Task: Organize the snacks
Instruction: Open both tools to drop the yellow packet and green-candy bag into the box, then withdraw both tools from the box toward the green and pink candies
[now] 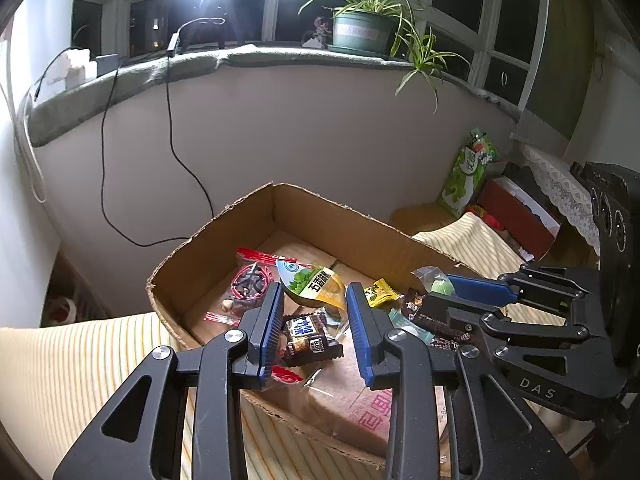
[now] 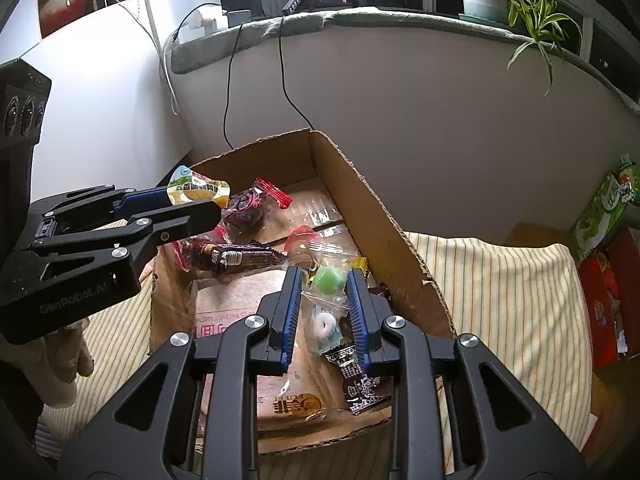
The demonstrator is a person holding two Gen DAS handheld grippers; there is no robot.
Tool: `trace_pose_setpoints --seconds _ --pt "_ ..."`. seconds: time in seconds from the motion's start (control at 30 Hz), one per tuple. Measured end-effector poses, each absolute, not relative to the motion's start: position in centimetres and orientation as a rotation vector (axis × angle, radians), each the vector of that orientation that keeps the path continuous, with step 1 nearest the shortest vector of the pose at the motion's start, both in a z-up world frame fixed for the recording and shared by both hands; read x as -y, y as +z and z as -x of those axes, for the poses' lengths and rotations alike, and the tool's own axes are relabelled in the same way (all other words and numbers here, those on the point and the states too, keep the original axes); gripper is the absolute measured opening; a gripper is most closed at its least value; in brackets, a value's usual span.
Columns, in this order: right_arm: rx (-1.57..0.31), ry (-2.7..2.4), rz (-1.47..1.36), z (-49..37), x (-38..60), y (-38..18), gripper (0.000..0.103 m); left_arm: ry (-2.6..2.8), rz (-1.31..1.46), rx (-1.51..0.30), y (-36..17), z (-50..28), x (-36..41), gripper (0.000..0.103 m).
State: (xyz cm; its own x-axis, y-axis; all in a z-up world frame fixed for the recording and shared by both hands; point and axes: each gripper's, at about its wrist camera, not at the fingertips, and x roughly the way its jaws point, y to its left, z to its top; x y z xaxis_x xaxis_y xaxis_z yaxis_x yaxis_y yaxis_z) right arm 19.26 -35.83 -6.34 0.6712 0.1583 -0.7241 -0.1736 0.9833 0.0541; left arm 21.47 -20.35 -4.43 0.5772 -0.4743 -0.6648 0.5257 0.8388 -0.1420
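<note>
An open cardboard box (image 1: 332,216) (image 2: 360,184) rests on a striped cloth and holds several wrapped snacks. Over the box's left part, my left gripper (image 1: 314,292) (image 2: 196,202) is shut on a yellow-and-green snack packet (image 1: 316,288) (image 2: 198,192). My right gripper (image 2: 325,276) (image 1: 438,292) hangs over the box's right side, shut on a green candy in a clear wrapper (image 2: 329,282) (image 1: 442,287). Below lie chocolate bars (image 1: 312,336) (image 2: 236,258), a dark snack in a red-sealed bag (image 1: 250,284) (image 2: 246,204), a yellow candy (image 1: 380,292), a white ring candy (image 2: 326,326) and a black packet (image 2: 360,384).
The striped cloth (image 1: 80,368) (image 2: 500,292) spreads on both sides of the box. A green carton (image 1: 468,172) (image 2: 600,208) and red boxes (image 1: 520,212) stand at the right. Behind is a wall with hanging cables (image 1: 172,128) and a sill with a potted plant (image 1: 360,32).
</note>
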Motion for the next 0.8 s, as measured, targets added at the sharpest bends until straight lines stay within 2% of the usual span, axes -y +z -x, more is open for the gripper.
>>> trace_pose_setpoints --seconds 0.13,0.17,0.23,0.33,0.37,0.43,0.57,0.6,0.63,0.7,0.8 --pt "-0.819 0.182 0.019 -19.2 36.0 -6.4 0.027 -0.581 -0.079 -0.753 -4.4 -21.4 20.4 0.033" --pt "-0.818 0.179 0.02 -19.2 36.0 -6.4 0.03 -0.58 -0.081 -0.752 -4.3 -21.4 20.3 0.036" --pt "-0.811 0.17 0.021 -19.0 36.0 -6.4 0.048 -0.578 -0.084 -0.747 -4.2 -21.3 20.3 0.041" --pt "-0.804 0.162 0.019 -18.8 36.1 -6.2 0.053 -0.574 -0.085 -0.743 -4.1 -21.3 20.3 0.042" --pt "-0.803 0.159 0.019 -18.7 36.2 -6.2 0.053 -0.572 -0.085 -0.742 -4.0 -21.3 20.2 0.045" --pt "-0.799 0.151 0.022 -18.6 36.2 -6.0 0.061 -0.568 -0.086 -0.737 -3.9 -21.2 20.1 0.052" --pt "-0.798 0.15 0.027 -18.2 36.3 -5.9 0.062 -0.565 -0.083 -0.731 -3.6 -20.8 19.9 0.056" --pt "-0.8 0.151 0.028 -18.1 36.2 -5.8 0.065 -0.565 -0.082 -0.73 -3.5 -20.8 19.8 0.059" --pt "-0.8 0.147 0.03 -18.0 36.2 -5.8 0.076 -0.565 -0.081 -0.727 -3.4 -20.6 19.7 0.06" --pt "-0.786 0.141 0.037 -17.6 36.0 -5.6 0.087 -0.564 -0.079 -0.723 -3.2 -20.4 19.4 0.061" --pt "-0.776 0.143 0.038 -17.1 35.9 -5.2 0.087 -0.562 -0.076 -0.717 -2.8 -20.1 19.1 0.064"
